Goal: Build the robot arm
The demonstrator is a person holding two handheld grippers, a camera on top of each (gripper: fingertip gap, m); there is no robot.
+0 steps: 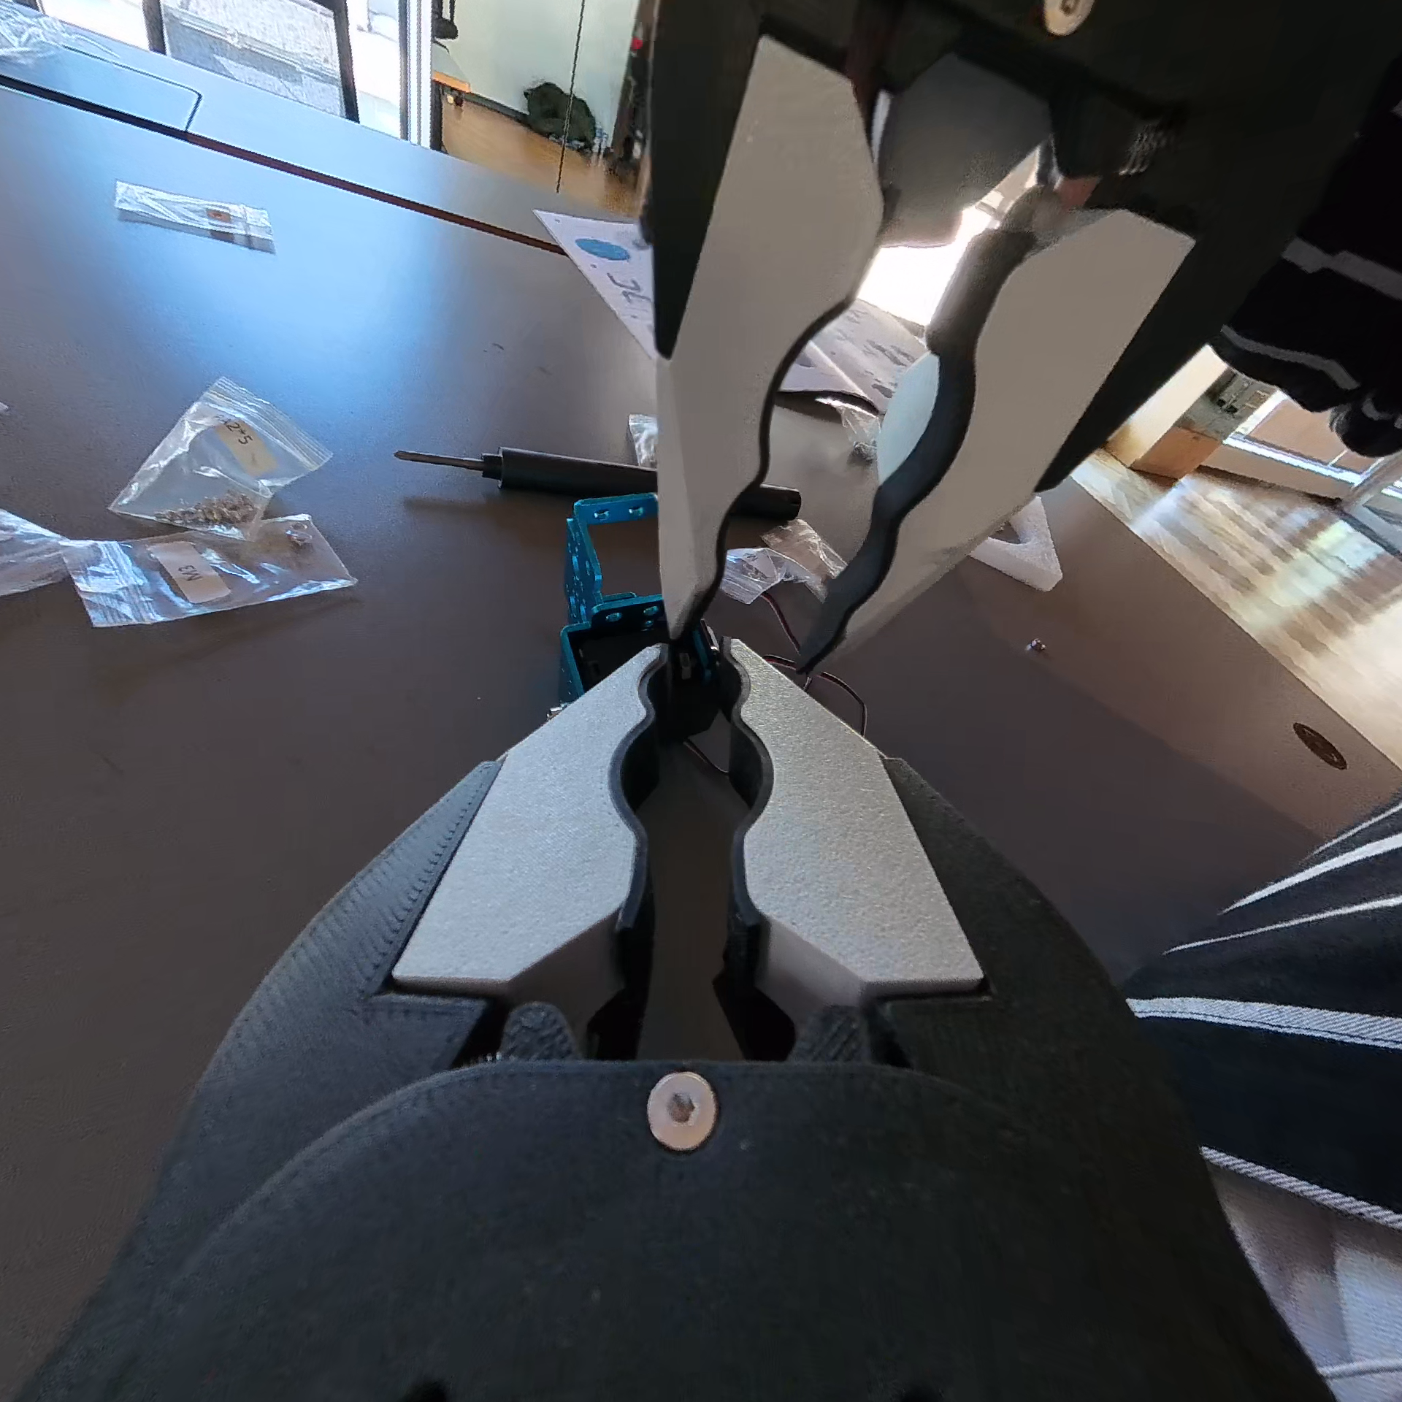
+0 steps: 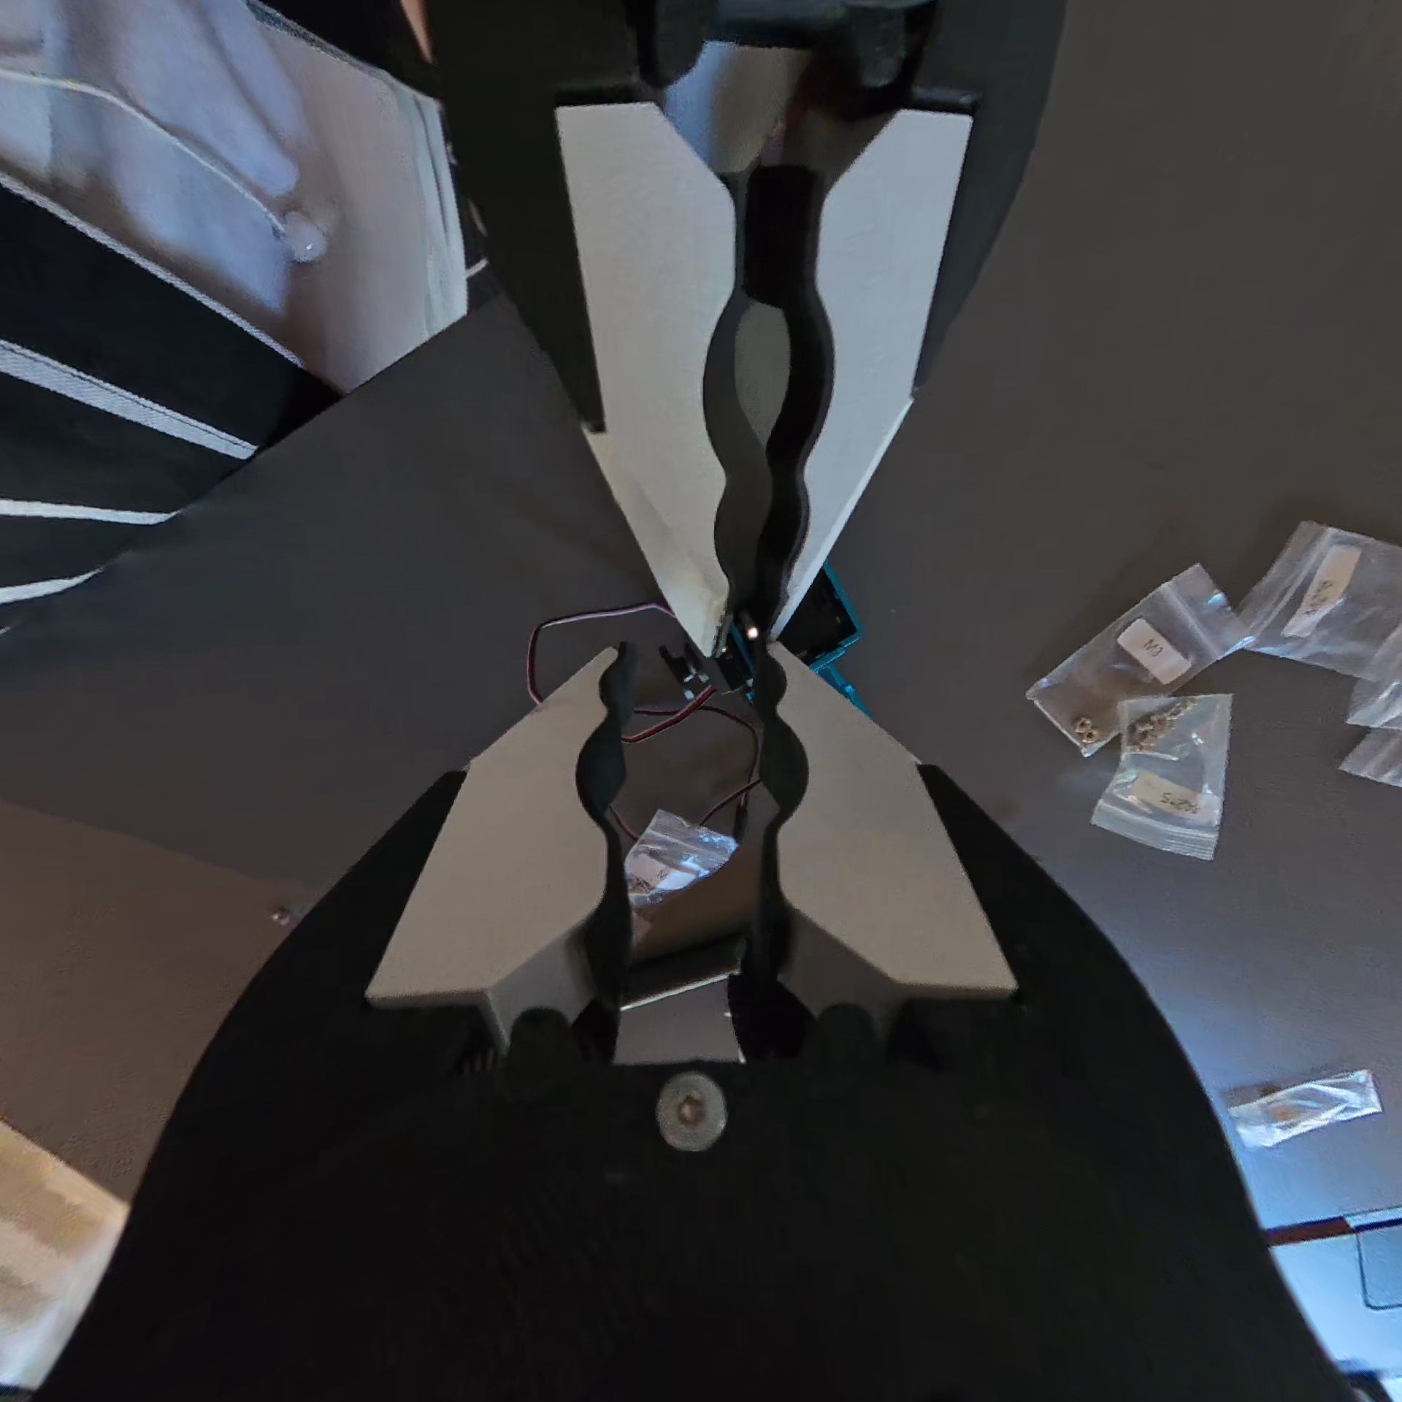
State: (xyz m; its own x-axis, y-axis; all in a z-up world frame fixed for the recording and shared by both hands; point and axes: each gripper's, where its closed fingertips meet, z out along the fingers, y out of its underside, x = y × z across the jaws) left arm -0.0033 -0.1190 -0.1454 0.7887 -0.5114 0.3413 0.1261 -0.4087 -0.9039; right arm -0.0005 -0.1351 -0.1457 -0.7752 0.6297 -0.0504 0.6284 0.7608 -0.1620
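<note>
My left gripper (image 1: 692, 652) is shut on a small black servo motor (image 1: 686, 705) that sits in a blue metal bracket (image 1: 584, 576) on the dark table (image 1: 303, 759). Thin red, white and black wires (image 1: 842, 683) run from the servo. My right gripper (image 1: 747, 645) comes down from above, open. One of its fingertips (image 1: 683, 626) touches the servo's top, and the other hangs over the wires. In the right wrist view the right gripper (image 2: 694, 656) is open beside the servo (image 2: 713, 667), bracket (image 2: 831, 622) and wires (image 2: 576, 630), facing the left gripper (image 2: 743, 637).
A black screwdriver (image 1: 576, 466) lies behind the bracket. Small plastic bags of hardware (image 1: 220, 463) (image 2: 1138, 660) lie to the left, and one bag (image 2: 675, 850) lies under my right gripper. A printed sheet (image 1: 614, 258), a white foam piece (image 1: 1024, 546) and a loose screw (image 1: 1035, 646) are near the table's right edge. A striped sleeve (image 1: 1290, 948) is close. Both grippers' tips are close together, under 4 cm apart.
</note>
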